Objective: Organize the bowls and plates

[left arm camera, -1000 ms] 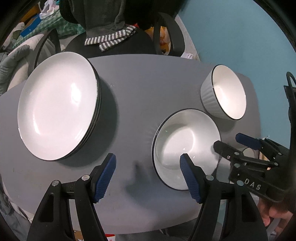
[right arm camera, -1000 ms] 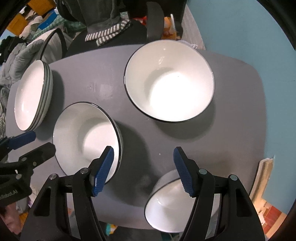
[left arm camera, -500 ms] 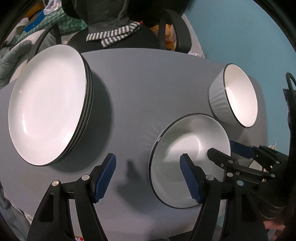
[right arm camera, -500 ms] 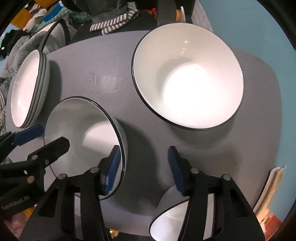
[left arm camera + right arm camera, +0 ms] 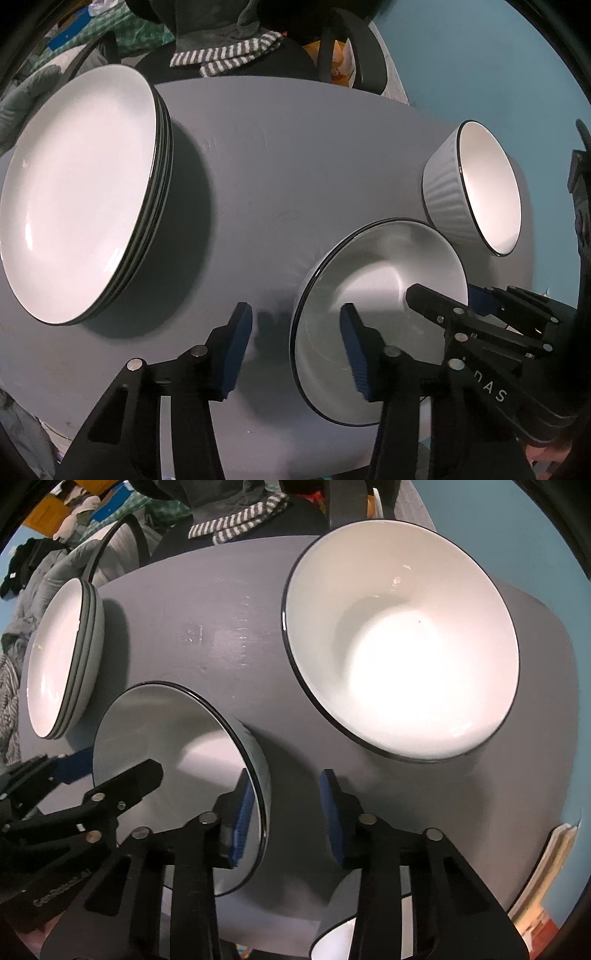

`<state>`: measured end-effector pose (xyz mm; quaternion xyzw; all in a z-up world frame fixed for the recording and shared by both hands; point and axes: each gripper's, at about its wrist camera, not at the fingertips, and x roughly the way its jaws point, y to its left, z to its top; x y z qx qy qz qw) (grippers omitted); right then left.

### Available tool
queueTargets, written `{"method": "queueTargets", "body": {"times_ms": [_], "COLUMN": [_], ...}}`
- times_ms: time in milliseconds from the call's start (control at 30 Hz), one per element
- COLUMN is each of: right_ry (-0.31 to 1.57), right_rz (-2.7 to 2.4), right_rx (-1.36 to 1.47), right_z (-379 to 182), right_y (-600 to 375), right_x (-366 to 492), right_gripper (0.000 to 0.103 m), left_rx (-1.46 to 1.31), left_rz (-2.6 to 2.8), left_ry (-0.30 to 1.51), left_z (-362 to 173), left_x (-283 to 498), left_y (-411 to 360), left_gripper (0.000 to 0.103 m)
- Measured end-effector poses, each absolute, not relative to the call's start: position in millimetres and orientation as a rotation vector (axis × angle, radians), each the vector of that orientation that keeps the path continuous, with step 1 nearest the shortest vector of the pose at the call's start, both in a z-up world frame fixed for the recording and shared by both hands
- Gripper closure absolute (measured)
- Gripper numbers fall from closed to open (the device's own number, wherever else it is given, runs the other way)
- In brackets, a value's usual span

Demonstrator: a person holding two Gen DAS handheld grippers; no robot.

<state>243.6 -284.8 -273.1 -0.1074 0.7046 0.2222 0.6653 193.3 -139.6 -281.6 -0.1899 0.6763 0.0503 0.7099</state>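
A third bowl (image 5: 341, 932) sits perhaps half-hidden behind the right claw (image 5: 286, 812).

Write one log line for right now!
left gripper: open, straddling middle bowl rim | right gripper: open, straddling opposite rim | plates: stacked

Grey table (image 5: 288, 155) with rounded corners and a few scuff marks on top. Wall (image 5: 480, 55) behind it is painted teal. At the far side there's a black office chair (image 5: 347, 48) with a grey striped cloth (image 5: 229, 59) draped over it. Off to the left it's pretty messy, a heap of clothes (image 5: 33, 587) and some orange boxes (image 5: 40, 509). Lighting is bright, overhead.
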Motion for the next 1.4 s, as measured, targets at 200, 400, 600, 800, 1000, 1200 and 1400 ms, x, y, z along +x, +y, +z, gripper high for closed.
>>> {"method": "queueTargets", "body": {"times_ms": [200, 400, 600, 800, 1000, 1200, 1400], "right_ry": [1.581, 1.578, 1.589, 1.577, 1.569, 1.573, 1.58], "right_rz": [0.515, 0.516, 0.518, 0.525, 0.533, 0.527, 0.523], "right_rx": [-0.262, -0.266, -0.255, -0.255, -0.273, -0.274, -0.275], "right_z": [-273, -276, -279, -279, -277, -281, -276], "right_y": [-288, -284, -283, -280, -284, -277, -280], "right_x": [237, 238, 240, 238, 231, 236, 240], "right_gripper": [0.083, 0.089, 0.094, 0.097, 0.098, 0.099, 0.099], "left_rx": [-0.44, -0.458, -0.473, -0.484, -0.455, -0.461, -0.466], "left_rz": [0.112, 0.102, 0.082, 0.083, 0.082, 0.065, 0.056], "left_ry": [1.534, 1.557, 1.567, 1.577, 1.572, 1.576, 1.573], "left_z": [-288, -291, -289, -291, -288, -288, -282], "left_x": [195, 195, 196, 201, 201, 201, 204], "left_y": [-135, -133, -133, -125, -133, -132, -134], "left_gripper": [0.078, 0.09, 0.097, 0.098, 0.098, 0.099, 0.099]}}
